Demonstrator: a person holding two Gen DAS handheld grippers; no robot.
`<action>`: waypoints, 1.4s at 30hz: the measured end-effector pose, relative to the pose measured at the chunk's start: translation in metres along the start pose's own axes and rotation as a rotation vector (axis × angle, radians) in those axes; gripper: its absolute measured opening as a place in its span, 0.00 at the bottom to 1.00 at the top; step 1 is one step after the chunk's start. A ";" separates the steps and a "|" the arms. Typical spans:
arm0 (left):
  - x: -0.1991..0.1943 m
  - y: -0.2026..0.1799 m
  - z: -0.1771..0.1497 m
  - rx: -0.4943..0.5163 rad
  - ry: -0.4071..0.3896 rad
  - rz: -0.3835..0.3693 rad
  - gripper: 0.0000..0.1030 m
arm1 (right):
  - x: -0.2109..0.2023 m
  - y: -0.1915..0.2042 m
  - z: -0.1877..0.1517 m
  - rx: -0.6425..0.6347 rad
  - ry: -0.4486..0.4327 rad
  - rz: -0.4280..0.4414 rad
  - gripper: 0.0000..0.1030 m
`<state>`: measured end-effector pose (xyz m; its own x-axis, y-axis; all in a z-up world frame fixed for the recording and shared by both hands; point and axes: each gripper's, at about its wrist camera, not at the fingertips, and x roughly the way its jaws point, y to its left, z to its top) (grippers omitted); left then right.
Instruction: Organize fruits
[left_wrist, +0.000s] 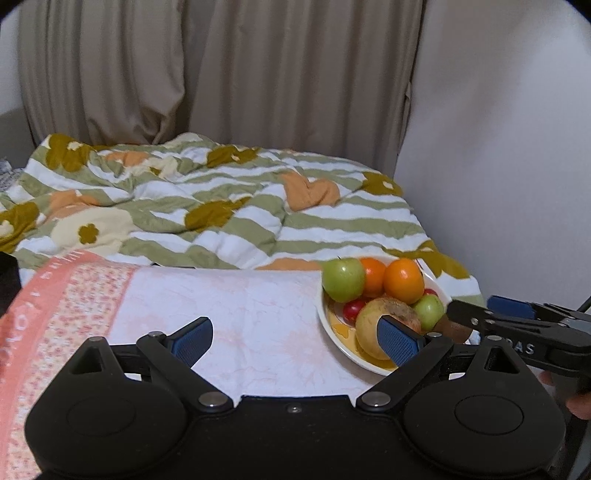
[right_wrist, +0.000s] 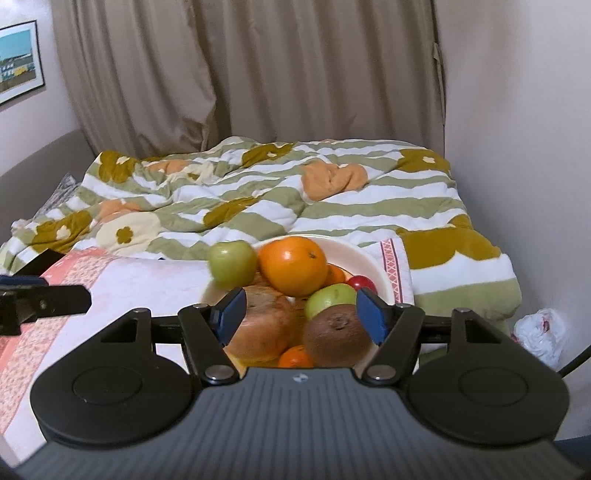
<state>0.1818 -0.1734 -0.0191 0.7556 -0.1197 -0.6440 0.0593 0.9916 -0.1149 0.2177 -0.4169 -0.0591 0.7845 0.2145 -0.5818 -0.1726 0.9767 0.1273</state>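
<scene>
In the bowl (right_wrist: 373, 266), the kiwi (right_wrist: 337, 338) lies stem-end toward the camera, both claws (right_wrist: 301, 314) (left_wrist: 295, 332) apart.

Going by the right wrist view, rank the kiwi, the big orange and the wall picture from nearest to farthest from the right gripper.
1. Kiwi: in the bowl, just ahead of the right gripper, toward its right finger.
2. Big orange: on top of the pile, farther back.
3. Wall picture: far upper left, beyond the bed.
</scene>
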 end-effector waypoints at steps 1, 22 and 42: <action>-0.007 0.003 0.001 -0.002 -0.008 0.006 0.95 | -0.007 0.006 0.003 -0.006 0.007 -0.004 0.79; -0.122 0.091 -0.019 0.091 -0.070 0.072 0.98 | -0.127 0.126 -0.004 0.019 0.129 -0.146 1.00; -0.147 0.113 -0.037 0.091 -0.075 0.079 0.98 | -0.138 0.160 -0.023 0.022 0.148 -0.161 1.00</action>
<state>0.0532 -0.0460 0.0344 0.8067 -0.0401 -0.5896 0.0539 0.9985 0.0058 0.0679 -0.2907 0.0230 0.7047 0.0546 -0.7074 -0.0377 0.9985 0.0394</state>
